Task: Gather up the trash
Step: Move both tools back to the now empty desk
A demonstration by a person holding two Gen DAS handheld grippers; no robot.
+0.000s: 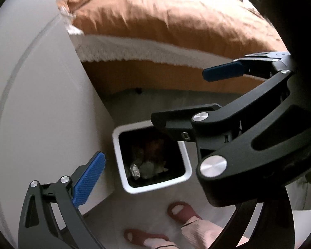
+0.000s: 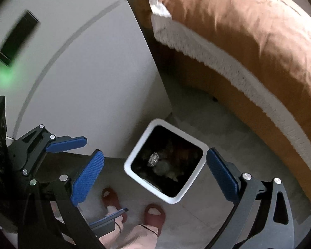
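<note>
A square white-rimmed trash bin [image 1: 155,189] [image 2: 134,173] with a dark liner stands on the floor below both grippers. Inside it lie a crumpled foil ball [image 1: 134,170] [image 2: 154,159] and several other scraps. My left gripper [image 1: 155,179] hangs above the bin, open and holding nothing; its right finger is hidden behind the right gripper's black frame. My right gripper [image 2: 154,176] is also open over the bin, with nothing between its blue pads [image 2: 221,174]. The left gripper's fingers [image 2: 66,144] show spread at the left of the right wrist view.
A white cabinet [image 1: 41,103] [image 2: 83,62] stands left of the bin, with a dark device [image 2: 18,37] glowing green on top. A bed with an orange cover [image 1: 165,25] [image 2: 248,41] lies behind. A person's feet in red slippers [image 1: 182,209] [image 2: 154,213] stand close in front of the bin.
</note>
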